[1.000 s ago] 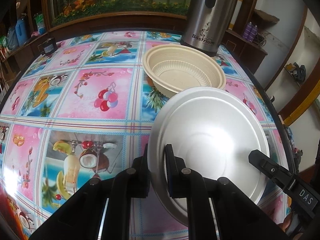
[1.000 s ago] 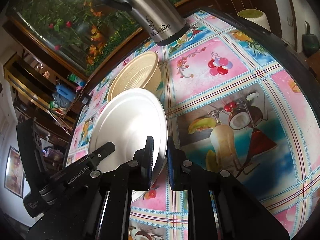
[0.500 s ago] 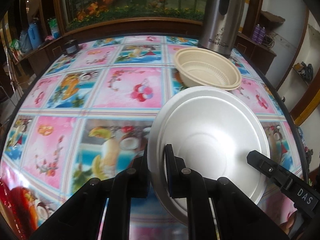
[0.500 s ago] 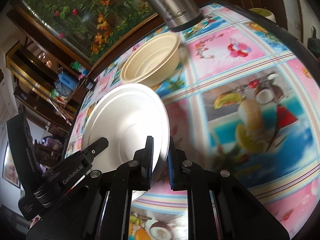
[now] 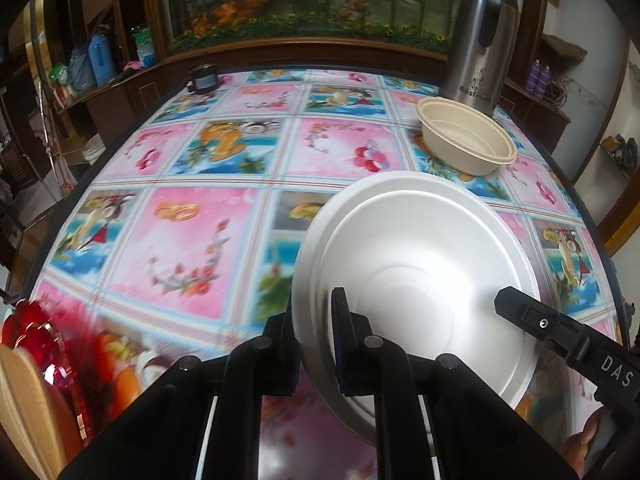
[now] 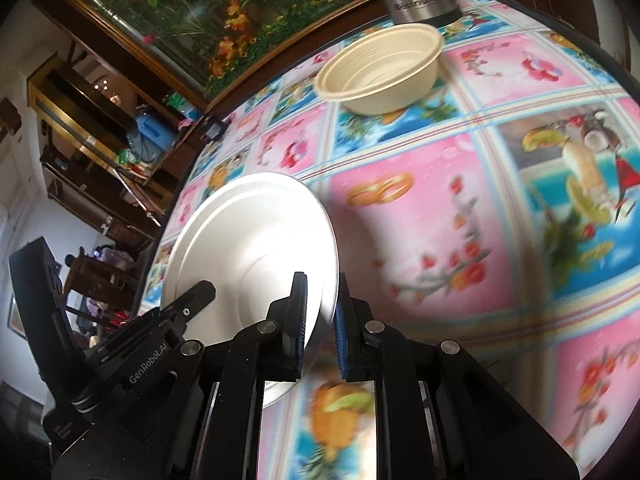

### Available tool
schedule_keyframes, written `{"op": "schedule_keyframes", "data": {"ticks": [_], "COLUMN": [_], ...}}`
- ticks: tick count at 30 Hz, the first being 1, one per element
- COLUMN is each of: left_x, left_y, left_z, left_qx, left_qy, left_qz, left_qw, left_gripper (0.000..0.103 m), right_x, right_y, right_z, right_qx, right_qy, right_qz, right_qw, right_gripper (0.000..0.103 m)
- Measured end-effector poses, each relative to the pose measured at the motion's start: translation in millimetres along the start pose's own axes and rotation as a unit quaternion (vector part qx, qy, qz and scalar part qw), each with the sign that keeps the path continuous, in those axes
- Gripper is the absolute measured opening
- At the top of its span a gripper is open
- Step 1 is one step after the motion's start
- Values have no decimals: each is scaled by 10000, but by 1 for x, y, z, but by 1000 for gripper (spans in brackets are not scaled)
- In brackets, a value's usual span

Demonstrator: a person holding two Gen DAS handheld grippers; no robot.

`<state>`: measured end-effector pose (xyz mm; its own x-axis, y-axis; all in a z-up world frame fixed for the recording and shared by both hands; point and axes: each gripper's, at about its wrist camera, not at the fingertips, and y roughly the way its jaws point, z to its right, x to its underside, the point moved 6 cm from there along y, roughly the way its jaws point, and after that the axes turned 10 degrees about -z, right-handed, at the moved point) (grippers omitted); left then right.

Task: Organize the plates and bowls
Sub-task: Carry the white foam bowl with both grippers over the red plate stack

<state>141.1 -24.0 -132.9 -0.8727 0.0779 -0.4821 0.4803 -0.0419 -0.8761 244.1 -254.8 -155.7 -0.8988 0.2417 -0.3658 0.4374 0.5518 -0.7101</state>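
Two tools (image 5: 316,336) (image 6: 320,320) on white plate (image 5: 416,264)

A white plate (image 5: 420,264) hangs tilted above the table, well apart from the upright beige bowl (image 5: 466,142).

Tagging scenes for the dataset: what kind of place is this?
Most likely a home dining room. A table with a fruit-print tablecloth holds a steel thermos and a beige bowl; behind it stands a wood-framed glass display of flowers, flanked by cluttered wooden shelves.

A home dining room: fruit-print tablecloth (image 5: 192,240), steel thermos (image 5: 482,40), wooden cabinets (image 6: 100,128).
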Motion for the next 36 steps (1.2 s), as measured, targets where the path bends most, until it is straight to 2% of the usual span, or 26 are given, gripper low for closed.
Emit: {"op": "schedule_keyframes", "data": {"ticks": [10,17,29,36], "left_x": [19,35,65,85], "left_y": [-43,-79,-129,-147], "left_z": [-31,-62,-146,-209], "left_qx": [-37,-116,-364,-480], "left_qy": [-163,-348,-915,-1401], "left_qz": [358,638,1012,965], "left_qw": [9992,9973,9900,9843], "left_gripper": [12,13,14,14], "right_x": [22,37,71,102], "right_y": [-14,-27,-18,7], "right_z": [-46,-95,-193,-259], "right_qx": [-162,-290,-464,-568], "right_qy": [-293,-674,-1535,-2108], "right_qz": [91,138,17,-203], "right_qw": [9994,9972,9871,9757], "right_gripper": [12,12,12,12]}}
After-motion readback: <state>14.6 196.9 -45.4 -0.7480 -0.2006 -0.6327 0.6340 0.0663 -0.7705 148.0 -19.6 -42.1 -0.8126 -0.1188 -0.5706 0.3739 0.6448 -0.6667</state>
